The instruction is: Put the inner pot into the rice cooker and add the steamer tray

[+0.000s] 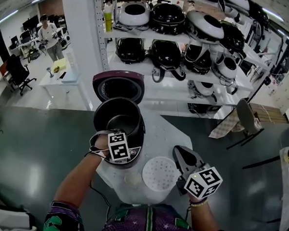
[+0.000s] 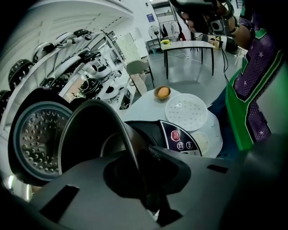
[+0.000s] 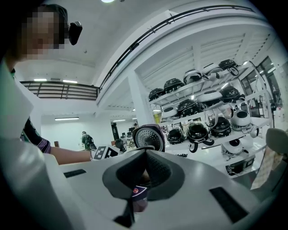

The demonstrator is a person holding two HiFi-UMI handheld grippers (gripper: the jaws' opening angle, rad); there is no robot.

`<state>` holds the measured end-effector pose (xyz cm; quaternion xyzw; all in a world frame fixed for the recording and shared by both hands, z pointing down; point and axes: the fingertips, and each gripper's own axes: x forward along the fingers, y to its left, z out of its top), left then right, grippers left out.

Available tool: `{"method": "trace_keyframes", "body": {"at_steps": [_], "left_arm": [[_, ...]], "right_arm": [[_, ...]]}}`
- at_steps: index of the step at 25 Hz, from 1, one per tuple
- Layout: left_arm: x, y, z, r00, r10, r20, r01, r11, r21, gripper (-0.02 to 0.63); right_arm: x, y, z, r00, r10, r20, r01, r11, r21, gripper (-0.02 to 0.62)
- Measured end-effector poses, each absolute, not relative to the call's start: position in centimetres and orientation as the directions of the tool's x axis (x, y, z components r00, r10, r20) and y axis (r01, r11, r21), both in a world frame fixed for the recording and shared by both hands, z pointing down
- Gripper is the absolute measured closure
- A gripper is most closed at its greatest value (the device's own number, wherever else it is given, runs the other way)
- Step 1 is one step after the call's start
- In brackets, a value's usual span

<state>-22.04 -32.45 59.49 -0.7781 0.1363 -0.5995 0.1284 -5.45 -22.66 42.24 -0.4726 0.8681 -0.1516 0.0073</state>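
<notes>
**Left gripper clamped on pot rim at cooker mouth; right gripper idle**

- Left gripper (image 2: 139, 159): jaws closed on the near rim of the inner pot (image 1: 119, 120). The left gripper view shows the thin metal edge running between the pads. The gripper points steeply down, with its marker cube over the cooker's front edge.
- Inner pot: dark and empty, at the mouth of the rice cooker (image 1: 140, 136). It looks tilted in the left gripper view, with the far rim higher than the held side. Cannot tell whether it is fully seated.
- Rice cooker: stands at the back of the round white table (image 1: 175, 134). Its lid (image 1: 118, 85) is swung open and upright behind the pot, dimpled inner plate facing forward. The control panel faces the person.
- Steamer tray (image 1: 159, 173): white perforated disc, flat on the table just right of the cooker and touching neither gripper.
- Right gripper (image 3: 145, 155): jaws together with nothing held. It is held roughly level, above the table to the right of the tray.
- Small bowl (image 2: 162, 92) holding something round and orange sits on the table's right edge, beyond the tray.
- Shelves (image 1: 188, 37) behind the table are stacked with more cookers.
</notes>
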Motion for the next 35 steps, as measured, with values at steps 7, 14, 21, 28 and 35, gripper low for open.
{"method": "trace_keyframes", "body": {"at_steps": [7,14,21,28,35], "left_arm": [[-21.8,-33.6,62.0,0.21,-0.33,0.921,-0.059,-0.944,-0.325,0.552],[-21.3,-33.6,64.6,0.199,-0.285,0.938,-0.063,-0.958,-0.278,0.552],[-20.9,-33.8,65.1,0.223,-0.245,0.944,-0.101,-0.969,-0.227,0.552],[-20.6,-34.1,65.5,0.231,-0.185,0.955,-0.118,-0.98,-0.161,0.551],[-20.6,-33.8,65.8,0.221,-0.146,0.964,-0.085,-0.988,-0.13,0.551]], "right_arm": [[-3.9,-24.7,43.7,-0.555,-0.816,0.162,-0.816,0.496,-0.296,0.589],[-3.8,-26.1,44.6,-0.58,-0.795,0.176,-0.799,0.515,-0.31,0.589],[-4.2,-26.7,44.9,-0.599,-0.779,0.187,-0.788,0.531,-0.313,0.589],[-4.2,-27.0,45.1,-0.605,-0.772,0.194,-0.784,0.535,-0.316,0.589],[-4.1,-27.0,45.2,-0.601,-0.775,0.194,-0.787,0.531,-0.314,0.589]]}}
